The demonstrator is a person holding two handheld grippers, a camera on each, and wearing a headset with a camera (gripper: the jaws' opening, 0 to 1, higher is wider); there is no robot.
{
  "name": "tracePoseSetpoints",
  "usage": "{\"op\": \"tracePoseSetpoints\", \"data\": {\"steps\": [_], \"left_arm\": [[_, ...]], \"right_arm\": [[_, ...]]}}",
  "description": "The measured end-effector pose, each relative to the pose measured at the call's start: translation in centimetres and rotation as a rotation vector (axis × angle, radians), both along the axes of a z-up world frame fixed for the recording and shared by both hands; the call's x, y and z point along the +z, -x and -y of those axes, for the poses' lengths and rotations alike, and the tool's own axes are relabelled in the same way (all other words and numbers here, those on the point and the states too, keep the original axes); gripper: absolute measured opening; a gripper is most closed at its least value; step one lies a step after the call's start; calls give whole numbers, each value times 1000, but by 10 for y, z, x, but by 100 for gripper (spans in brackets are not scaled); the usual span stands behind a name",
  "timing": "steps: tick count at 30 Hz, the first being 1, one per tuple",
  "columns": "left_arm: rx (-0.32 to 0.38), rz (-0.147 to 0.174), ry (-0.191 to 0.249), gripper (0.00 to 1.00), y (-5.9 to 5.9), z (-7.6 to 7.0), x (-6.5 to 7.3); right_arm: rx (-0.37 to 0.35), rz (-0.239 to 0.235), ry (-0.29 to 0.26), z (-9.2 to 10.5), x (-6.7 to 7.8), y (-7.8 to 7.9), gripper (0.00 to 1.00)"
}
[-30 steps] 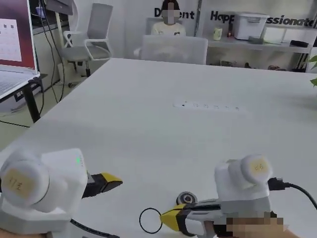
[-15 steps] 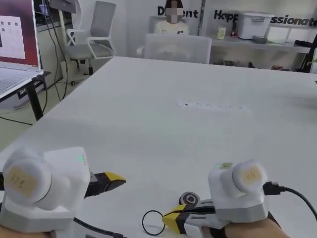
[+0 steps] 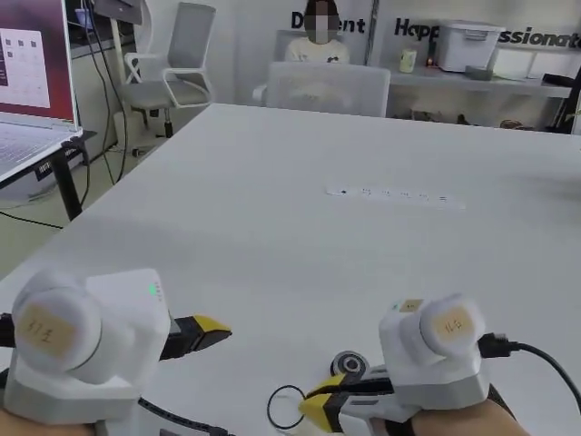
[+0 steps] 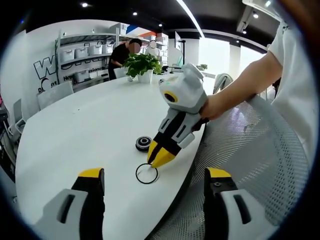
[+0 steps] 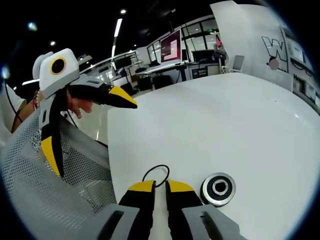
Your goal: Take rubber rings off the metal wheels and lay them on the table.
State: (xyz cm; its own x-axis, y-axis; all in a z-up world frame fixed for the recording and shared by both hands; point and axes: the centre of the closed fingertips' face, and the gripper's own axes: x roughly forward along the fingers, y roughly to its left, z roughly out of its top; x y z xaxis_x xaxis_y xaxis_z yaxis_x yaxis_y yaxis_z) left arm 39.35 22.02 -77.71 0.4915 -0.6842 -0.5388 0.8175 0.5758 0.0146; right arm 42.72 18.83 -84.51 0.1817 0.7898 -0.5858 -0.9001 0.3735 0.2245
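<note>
Head view, progress: one rubber ring (image 3: 286, 407) lies flat on the table (image 3: 300, 227), off the metal wheel (image 3: 349, 366). By my judgement, letting go of it remains. I cannot tell whether the wheel's dark rim is another ring.
Head view, ring: at 9 o'clock of the right gripper (image 3: 315, 405), touching its tips; the wheel is at 1 o'clock.
Left gripper view: the left gripper (image 4: 155, 174) has its jaws spread wide and empty, with the ring at 12 o'clock.
Right gripper view: jaws pressed nearly together, ring at 12 o'clock, wheel at 3 o'clock. I cannot tell whether they pinch the rubber.
</note>
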Motion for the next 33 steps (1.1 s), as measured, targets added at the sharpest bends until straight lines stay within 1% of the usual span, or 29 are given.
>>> {"op": "tracePoseSetpoints", "data": {"steps": [4, 8, 14, 20, 23, 27, 31, 33], "left_arm": [[1, 1, 1, 79, 0, 0, 0], [-5, -3, 1, 79, 1, 1, 0], [-4, -3, 2, 79, 1, 1, 0], [-8, -3, 1, 79, 2, 1, 0], [-9, -4, 1, 79, 2, 1, -1], [-11, -8, 3, 79, 2, 2, -1], [-11, -8, 5, 79, 2, 2, -1], [-12, -9, 6, 79, 3, 2, -1]], "right_arm": [[-2, 6, 6, 1, 0, -1, 9], [-15, -2, -1, 2, 2, -3, 12], [-32, 4, -9, 4, 6, -8, 11], [-57, -1, -18, 7, 11, -12, 11], [-70, -18, -31, 8, 15, -13, 13], [-72, -1, -28, 10, 19, -14, 13], [-74, -3, -35, 12, 25, -14, 15], [-75, 7, -38, 13, 29, -15, 16]]}}
